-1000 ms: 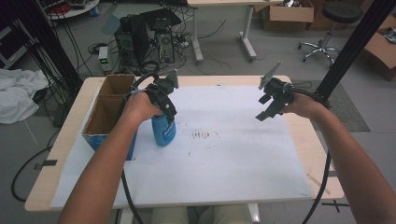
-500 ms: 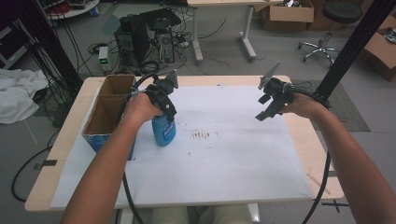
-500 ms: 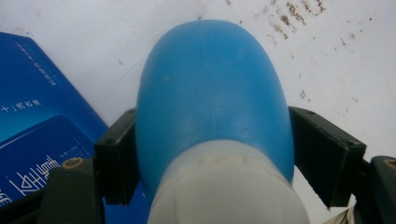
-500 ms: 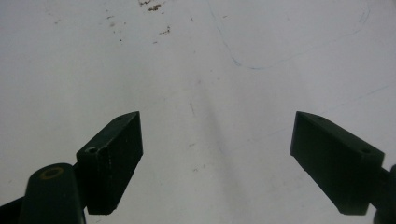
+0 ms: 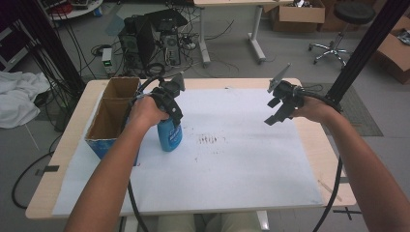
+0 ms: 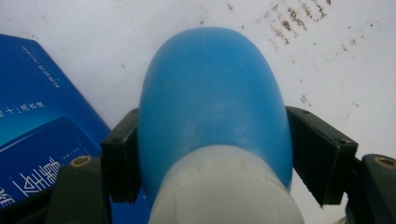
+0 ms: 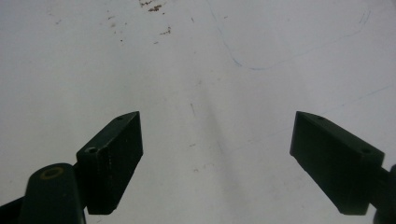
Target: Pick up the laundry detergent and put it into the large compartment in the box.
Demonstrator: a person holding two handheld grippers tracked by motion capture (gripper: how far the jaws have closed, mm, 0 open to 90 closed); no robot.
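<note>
Jaws, left gripper (image 6: 212,154): closed against both sides of a blue bottle (image 6: 212,98), one black jaw pressed to each flank just below the white neck; bottle held upright, its base at or just above the sheet, contact not clear
Jaws, right gripper (image 7: 217,158): spread wide, nothing between them, only bare white surface beyond

Item 1. Blue bottle (image 5: 169,135): rounded body, white label patch, standing left of centre on the white sheet (image 5: 232,159), just beside the cardboard box

Item 2. Cardboard box (image 5: 109,121): open top, two compartments, brown inside, blue printed outer face; sits at the left edge of the table (image 5: 58,169). Contents cannot be made out

Item 3. White sheet: covers most of the wooden tabletop; cluster of brown specks (image 5: 212,140) near centre, just right of the bottle

Item 4. Left hand (image 5: 145,111): wrapped around the left gripper (image 5: 169,104) above the bottle

Item 5. Right hand (image 5: 314,108): holds the right gripper (image 5: 278,113) raised over the right part of the sheet, well apart from the bottle, jaws angled down and inward

Item 6. Floor beyond the table: computer tower (image 5: 154,36), cables, a second desk, cartons, rolling stool (image 5: 345,19)
</note>
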